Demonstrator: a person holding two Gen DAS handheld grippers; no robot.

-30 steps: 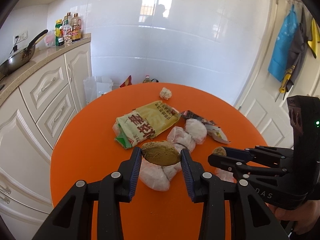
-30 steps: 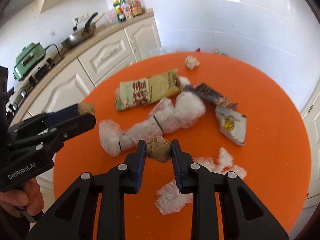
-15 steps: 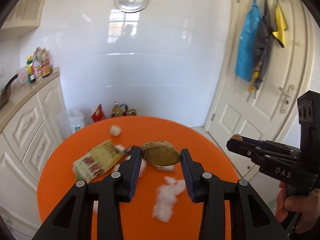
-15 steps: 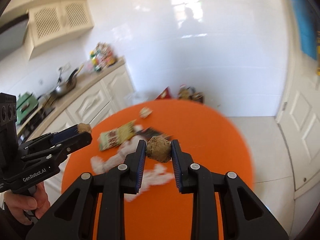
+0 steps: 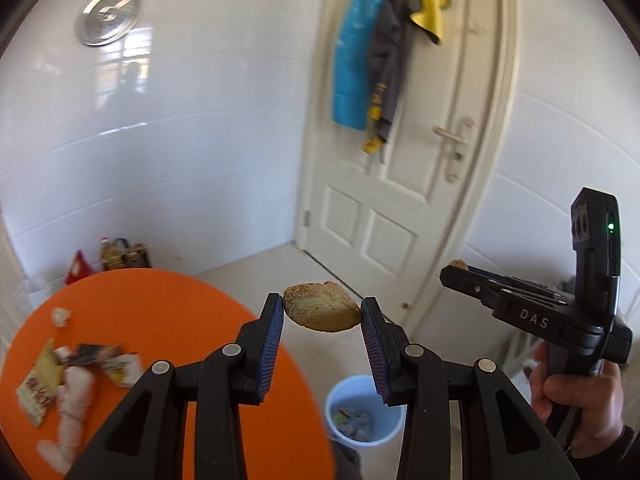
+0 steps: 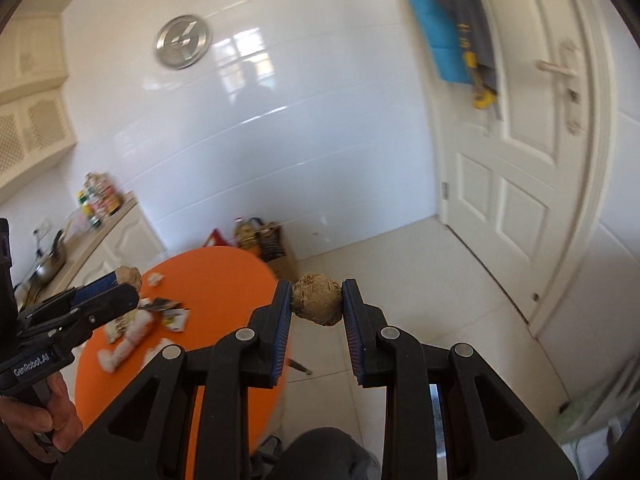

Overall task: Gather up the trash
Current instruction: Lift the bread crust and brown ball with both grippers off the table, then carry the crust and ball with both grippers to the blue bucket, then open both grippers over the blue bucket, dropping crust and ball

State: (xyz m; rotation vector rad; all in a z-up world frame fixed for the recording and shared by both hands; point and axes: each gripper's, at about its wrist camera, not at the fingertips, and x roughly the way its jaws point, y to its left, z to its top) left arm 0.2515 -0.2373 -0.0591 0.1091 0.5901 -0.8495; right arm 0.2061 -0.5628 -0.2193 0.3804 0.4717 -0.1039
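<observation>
My left gripper [image 5: 322,314] is shut on a flat brown lump of trash [image 5: 322,312] and holds it in the air past the right edge of the orange round table [image 5: 160,304]. A light blue bin [image 5: 362,416] with scraps inside stands on the floor below and slightly right of it. My right gripper [image 6: 317,304] is shut on a small brown ball of trash [image 6: 317,303], held over the floor right of the table [image 6: 216,280]. Wrappers and white plastic [image 5: 72,384] lie on the table.
A white door [image 5: 404,184] with hanging blue, grey and yellow cloths [image 5: 380,52] is ahead. Bottles and bags [image 6: 260,236] stand on the floor by the tiled wall. Kitchen cabinets with a pan [image 6: 48,264] are at the left.
Both grippers have swung right, away from the table and toward the door, each still holding its lump. The blue bin has come into the left wrist view.
</observation>
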